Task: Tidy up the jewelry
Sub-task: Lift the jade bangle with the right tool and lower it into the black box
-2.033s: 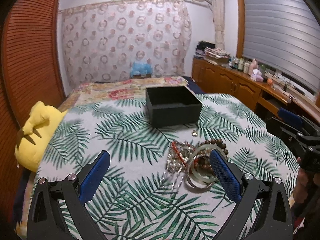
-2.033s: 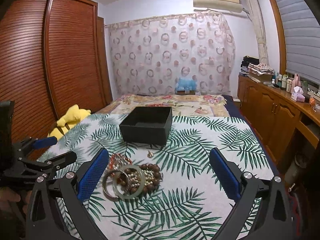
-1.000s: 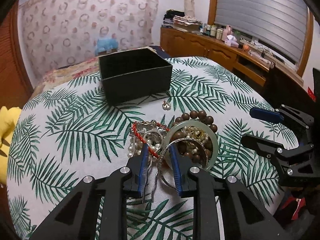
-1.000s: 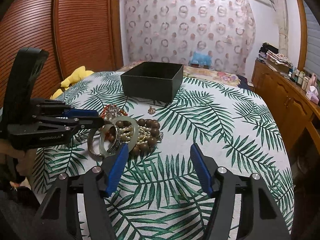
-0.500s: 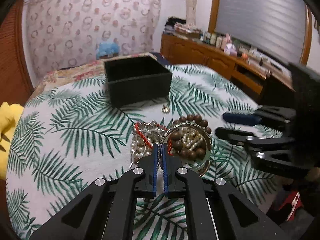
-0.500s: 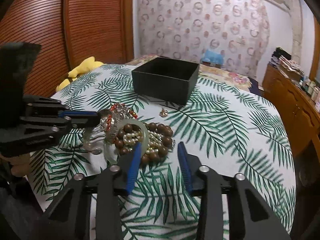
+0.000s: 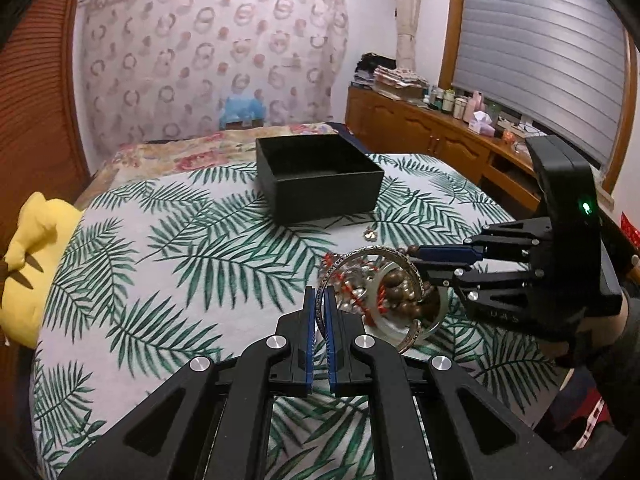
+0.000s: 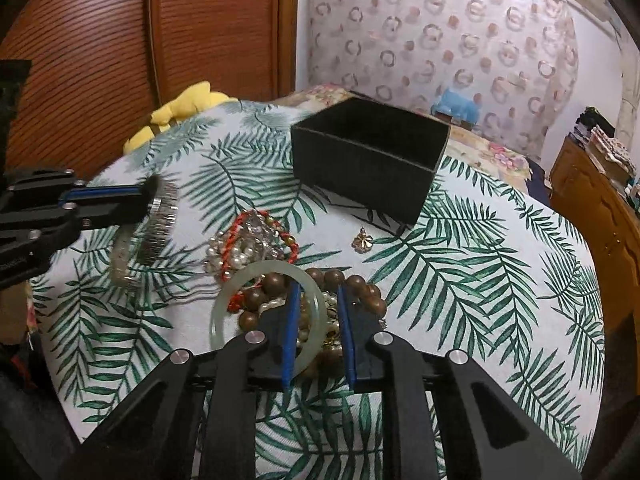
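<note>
On the palm-leaf cloth lies a heap of jewelry: a pale jade bangle (image 8: pixel 224 300), brown wooden beads (image 8: pixel 360 284), and pearl and red cord bracelets (image 8: pixel 248 240). My left gripper (image 7: pixel 319 300) is shut on the rim of a silver bangle (image 7: pixel 326 276), which hangs tilted above the cloth; the right wrist view shows the same gripper (image 8: pixel 150 196) to the left of the heap. My right gripper (image 8: pixel 318 292) is closing over the heap. The jade bangle's rim and some beads lie between its jaws, and the pads are not pressing. An open black box (image 8: pixel 368 160) stands behind.
A small gold flower charm (image 8: pixel 362 240) lies between the heap and the box. A yellow plush toy (image 7: pixel 28 264) sits at the cloth's left edge. Wooden cabinets (image 7: pixel 420 136) with bottles run along the right wall. The cloth drops away at its rounded edges.
My left gripper closed on the silver bangle and raised it off the heap, to the left. My right gripper moved in over the heap while its jaws narrowed around the jade bangle's rim.
</note>
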### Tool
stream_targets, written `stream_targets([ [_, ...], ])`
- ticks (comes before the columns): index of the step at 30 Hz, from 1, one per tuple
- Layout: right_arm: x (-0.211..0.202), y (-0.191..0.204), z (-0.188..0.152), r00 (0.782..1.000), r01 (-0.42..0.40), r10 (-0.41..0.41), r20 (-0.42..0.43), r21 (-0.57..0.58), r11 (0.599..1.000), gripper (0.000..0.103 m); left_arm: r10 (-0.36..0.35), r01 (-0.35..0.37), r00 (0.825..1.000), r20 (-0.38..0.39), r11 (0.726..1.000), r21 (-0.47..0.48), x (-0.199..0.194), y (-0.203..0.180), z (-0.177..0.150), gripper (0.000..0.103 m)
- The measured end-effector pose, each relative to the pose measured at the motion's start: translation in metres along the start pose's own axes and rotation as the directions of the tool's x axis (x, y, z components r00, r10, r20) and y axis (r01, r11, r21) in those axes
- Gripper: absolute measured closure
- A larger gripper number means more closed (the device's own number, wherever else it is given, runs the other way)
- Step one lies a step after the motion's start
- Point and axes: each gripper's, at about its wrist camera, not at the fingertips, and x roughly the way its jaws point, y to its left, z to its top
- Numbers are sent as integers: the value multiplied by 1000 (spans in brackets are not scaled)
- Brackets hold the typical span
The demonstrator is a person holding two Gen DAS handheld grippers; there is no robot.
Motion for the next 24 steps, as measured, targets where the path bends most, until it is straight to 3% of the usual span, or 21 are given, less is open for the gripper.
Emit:
stream_targets([
  [3,5,2,0,1000,0,-1,-26,-15,1000,82,-2,2,1000,-2,1000,-15,0,5,-2,99],
  [6,7,4,0,1000,9,-10,-21,-32,999,92,-1,1,1000,-3,1000,-19,1,7,-4,99],
  [14,-20,-7,10,996,-10,10,86,-3,1000,93,-6,5,1000,-6,1000,-12,6,11,3,99],
  [24,-38,-40,40,986,-2,-2,166,24,1000,93,-14,14,1000,-7,1000,-6,27,16,41,99],
])
